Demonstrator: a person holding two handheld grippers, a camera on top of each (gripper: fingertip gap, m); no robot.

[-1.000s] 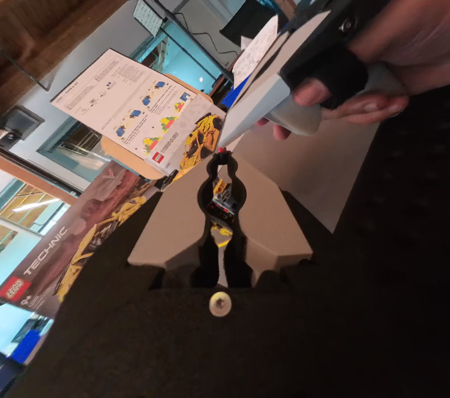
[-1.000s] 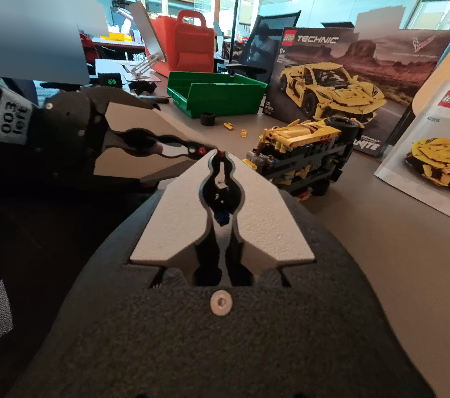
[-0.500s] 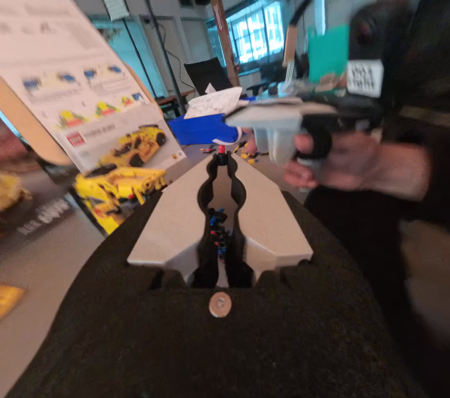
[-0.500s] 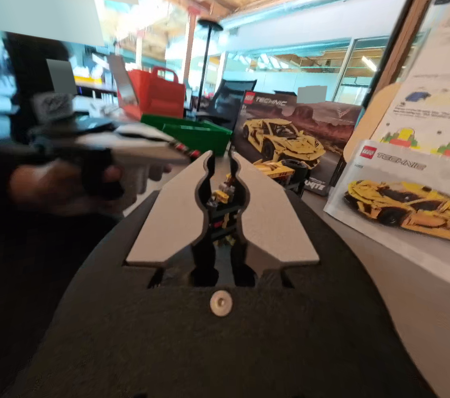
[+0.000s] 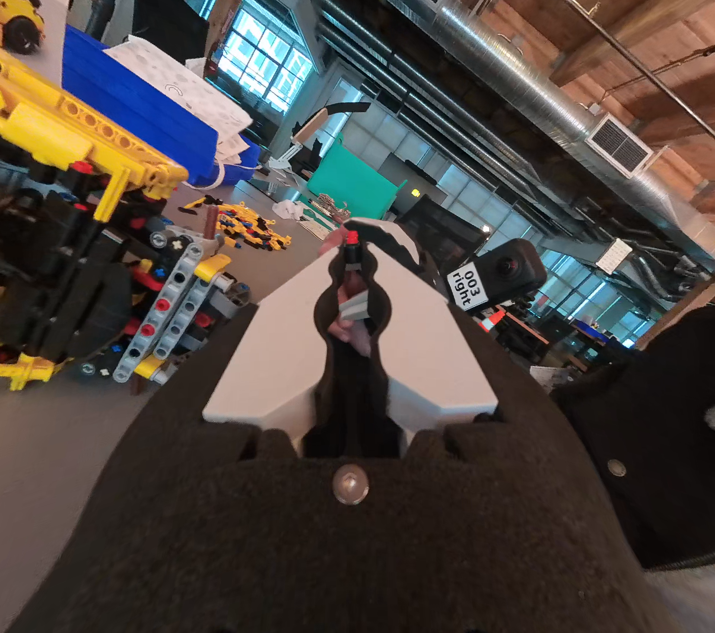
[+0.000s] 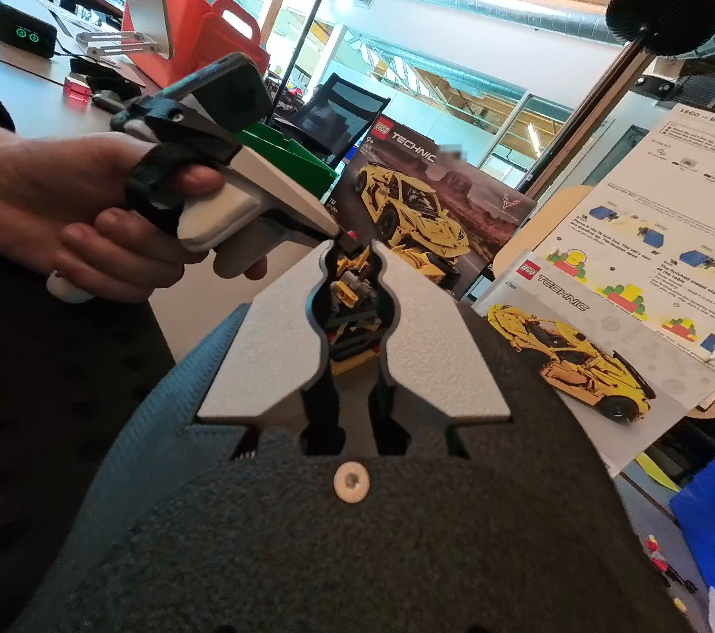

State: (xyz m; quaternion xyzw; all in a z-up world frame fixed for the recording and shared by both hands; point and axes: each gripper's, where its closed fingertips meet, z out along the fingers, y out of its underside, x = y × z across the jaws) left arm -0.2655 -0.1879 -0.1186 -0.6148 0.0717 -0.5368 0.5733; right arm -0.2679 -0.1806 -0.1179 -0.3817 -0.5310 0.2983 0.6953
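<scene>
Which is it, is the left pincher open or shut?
Shut. The left gripper is closed on a small red-and-black pin, clamped between its fingertips.

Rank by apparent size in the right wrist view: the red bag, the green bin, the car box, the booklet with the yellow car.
1. Booklet, though nearest the camera.
2. Car box.
3. Red bag.
4. Green bin, partly hidden by the left gripper.

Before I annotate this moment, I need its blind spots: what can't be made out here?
- Left wrist view: the red-tipped pin in the left tongs; its lower end is hidden between them.
- Right wrist view: the model car, mostly behind the right tongs.
- Left wrist view: the loose pieces, too small to sort.
</scene>
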